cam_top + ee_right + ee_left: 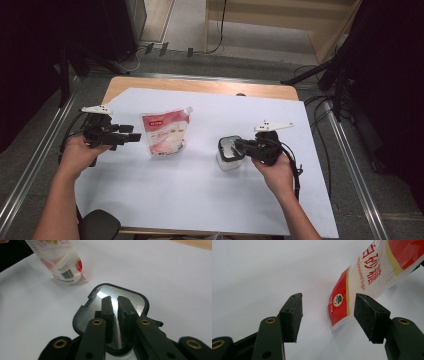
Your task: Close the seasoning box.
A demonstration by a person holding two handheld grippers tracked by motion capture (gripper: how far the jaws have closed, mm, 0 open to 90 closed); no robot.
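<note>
A red and white sugar pouch (162,134) with a spout stands upright on the white sheet (200,200). My left gripper (134,134) hovers just left of it, open, with the pouch's bottom corner (339,307) showing between its jaws (328,315) but farther off. To the right sits a small clear container (227,161) with a black-rimmed lid (136,302). My right gripper (235,146) is on top of that lid. Its jaws (114,302) stand nearly together on a thin part at the lid's middle. The pouch's barcode end (66,273) lies beyond.
The sheet covers a wooden table (200,86) whose far edge shows bare. A black rounded object (99,225) sits at the near left edge. Dark stand legs (320,75) and cables (320,130) flank the table. Open sheet lies in front of both hands.
</note>
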